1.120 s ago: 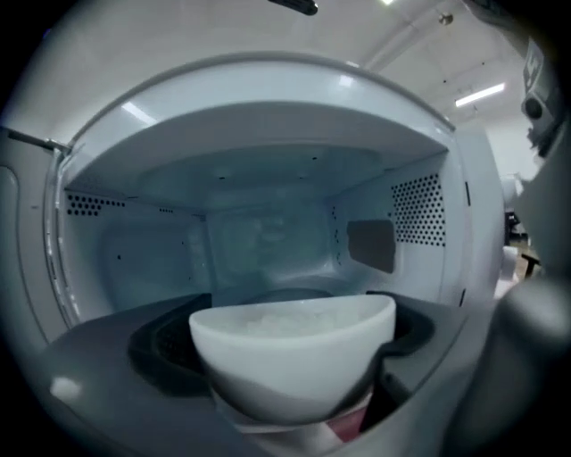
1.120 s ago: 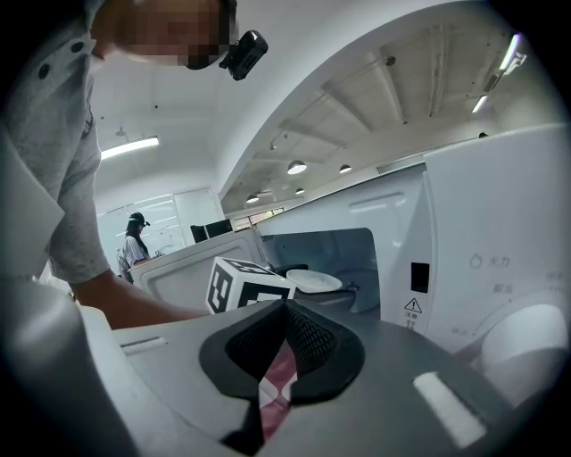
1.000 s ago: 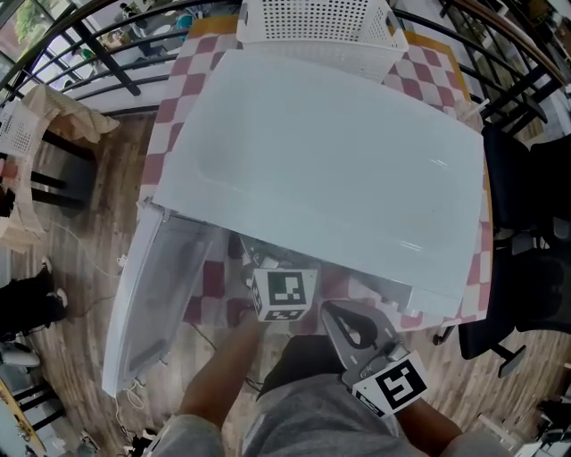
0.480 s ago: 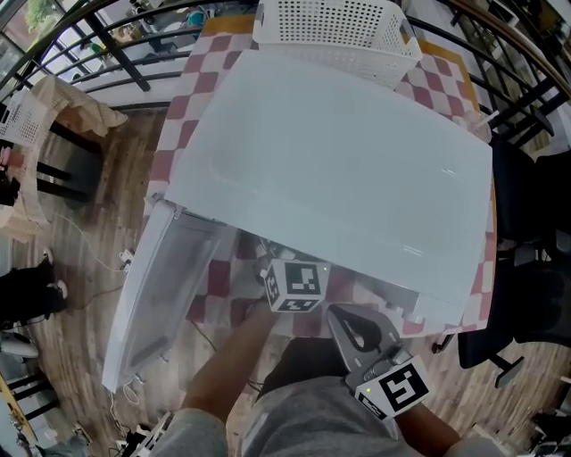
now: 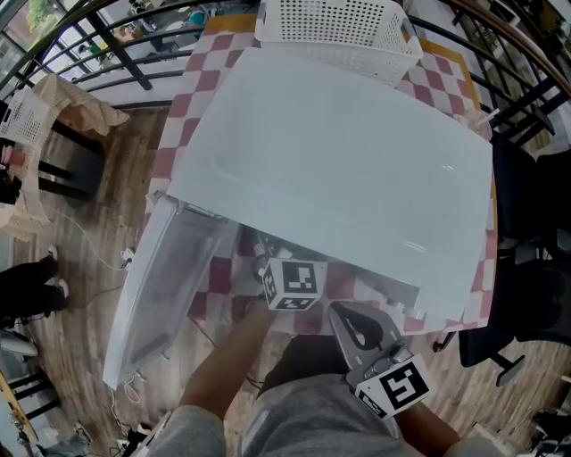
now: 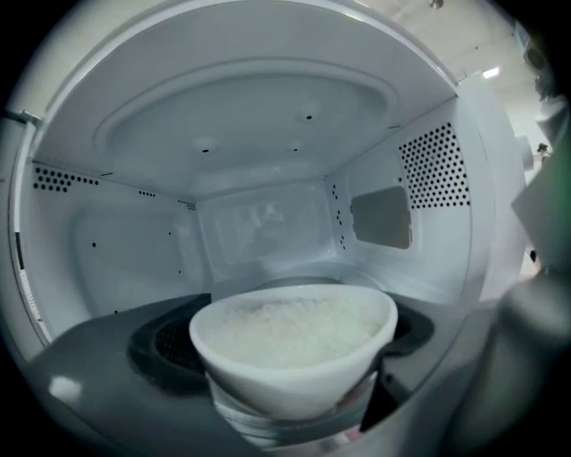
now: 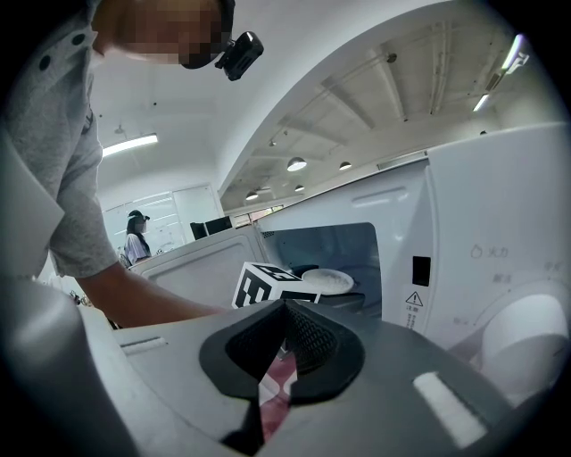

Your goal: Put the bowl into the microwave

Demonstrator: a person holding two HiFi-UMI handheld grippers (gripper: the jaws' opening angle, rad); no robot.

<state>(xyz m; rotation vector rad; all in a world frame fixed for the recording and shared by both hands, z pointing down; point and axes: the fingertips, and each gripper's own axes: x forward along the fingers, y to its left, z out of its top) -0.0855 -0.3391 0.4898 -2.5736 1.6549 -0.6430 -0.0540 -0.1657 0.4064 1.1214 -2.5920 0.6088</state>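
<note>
The white microwave (image 5: pixel 339 161) stands on a checked tablecloth, its door (image 5: pixel 156 294) swung open to the left. In the left gripper view, a white bowl (image 6: pixel 299 326) heaped with rice sits between the jaws of my left gripper (image 6: pixel 287 393), which is shut on it inside the cavity, just above the floor. From the head view only that gripper's marker cube (image 5: pixel 293 284) shows at the opening. My right gripper (image 5: pixel 346 314) hangs in front of the microwave, shut and holding nothing. Its own view shows the bowl (image 7: pixel 327 280) in the opening.
A white perforated basket (image 5: pixel 335 22) stands behind the microwave. The control panel with a round dial (image 7: pixel 526 344) is right of the opening. A black office chair (image 5: pixel 535 268) is at the right, black railings ring the table, and a person's legs (image 5: pixel 27 294) are at the far left.
My left gripper has edged a little further into the microwave opening with the bowl. The right gripper has stayed nearly where it was.
</note>
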